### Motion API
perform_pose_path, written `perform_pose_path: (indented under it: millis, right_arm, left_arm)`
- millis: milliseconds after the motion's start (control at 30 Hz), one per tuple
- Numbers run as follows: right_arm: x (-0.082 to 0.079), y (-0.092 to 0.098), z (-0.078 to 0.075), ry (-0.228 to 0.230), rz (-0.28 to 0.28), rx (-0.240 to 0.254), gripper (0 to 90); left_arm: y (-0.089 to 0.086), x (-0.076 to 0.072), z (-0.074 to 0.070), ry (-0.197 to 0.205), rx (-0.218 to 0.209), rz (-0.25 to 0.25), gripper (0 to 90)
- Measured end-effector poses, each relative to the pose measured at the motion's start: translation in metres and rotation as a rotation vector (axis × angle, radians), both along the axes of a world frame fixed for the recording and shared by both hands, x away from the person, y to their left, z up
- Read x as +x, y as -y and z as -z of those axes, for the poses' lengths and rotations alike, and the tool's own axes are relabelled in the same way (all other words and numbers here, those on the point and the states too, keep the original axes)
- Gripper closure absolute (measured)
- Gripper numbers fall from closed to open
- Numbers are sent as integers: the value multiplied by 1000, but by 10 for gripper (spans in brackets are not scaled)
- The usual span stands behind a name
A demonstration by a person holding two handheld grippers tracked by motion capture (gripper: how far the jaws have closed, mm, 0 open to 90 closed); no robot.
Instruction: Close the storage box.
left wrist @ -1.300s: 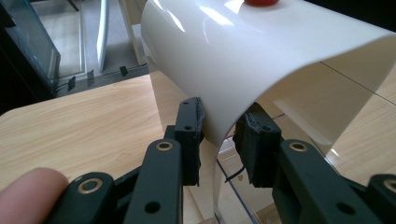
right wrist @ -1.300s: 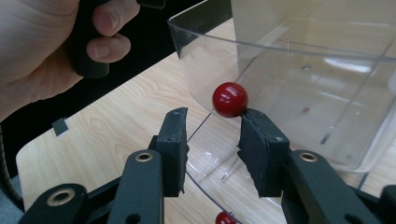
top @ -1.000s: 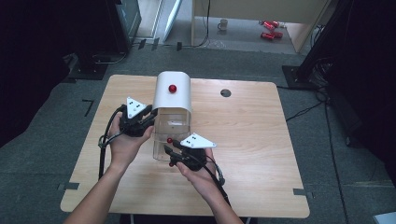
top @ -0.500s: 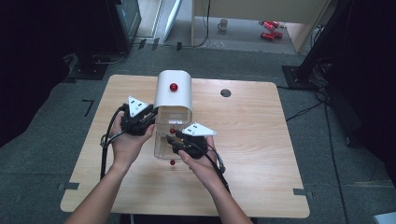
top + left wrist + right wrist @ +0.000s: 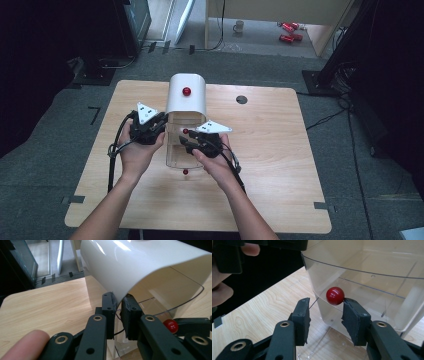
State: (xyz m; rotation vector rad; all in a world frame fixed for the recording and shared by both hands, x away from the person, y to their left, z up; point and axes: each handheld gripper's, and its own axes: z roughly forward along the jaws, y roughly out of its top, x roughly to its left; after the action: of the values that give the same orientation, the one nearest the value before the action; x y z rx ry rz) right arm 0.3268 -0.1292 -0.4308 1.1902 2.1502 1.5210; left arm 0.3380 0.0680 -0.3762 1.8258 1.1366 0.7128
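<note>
A clear plastic bread-bin style box (image 5: 184, 150) with a white curved roll lid (image 5: 186, 95) is standing near the middle of the wooden table (image 5: 280, 165), its back toward the far edge. The lid is carrying a red knob (image 5: 186, 91) and is sitting pushed back, leaving the front of the clear body open. Inside, a clear shelf is dividing the space; nothing is lying in it that can be made out.

The left gripper (image 5: 117, 302) is pinching the lower left edge of the white lid, its jaws having just been closing onto it. The right gripper (image 5: 325, 315) has its jaws standing apart, having just been opening; a small red knob (image 5: 335, 295) on the clear front panel is touching its right pad, unclamped.
</note>
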Motion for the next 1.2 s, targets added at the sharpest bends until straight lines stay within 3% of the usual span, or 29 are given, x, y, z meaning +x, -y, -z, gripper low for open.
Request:
perform_pose_path:
  millis: [200,367,567,867,1033,1200]
  right_arm:
    - [-3,2,-1,4,-12,-6,547]
    - [-16,7,3,6,-22,-22,541]
    - [-40,14,17,-8,-32,-26,541]
    - [-80,17,41,-48,-40,27,542]
    - [-89,17,52,-82,-28,69,545]
    - [-90,14,68,-109,-8,44,549]
  left_arm:
    - [-1,0,1,-1,-12,3,816]
    - [-4,-5,6,17,-40,24,766]
    - [-9,-9,8,30,-65,33,717]
    - [-4,-3,4,33,-82,34,691]
    - [-1,0,3,35,-84,24,682]
    - [0,3,1,33,-82,18,683]
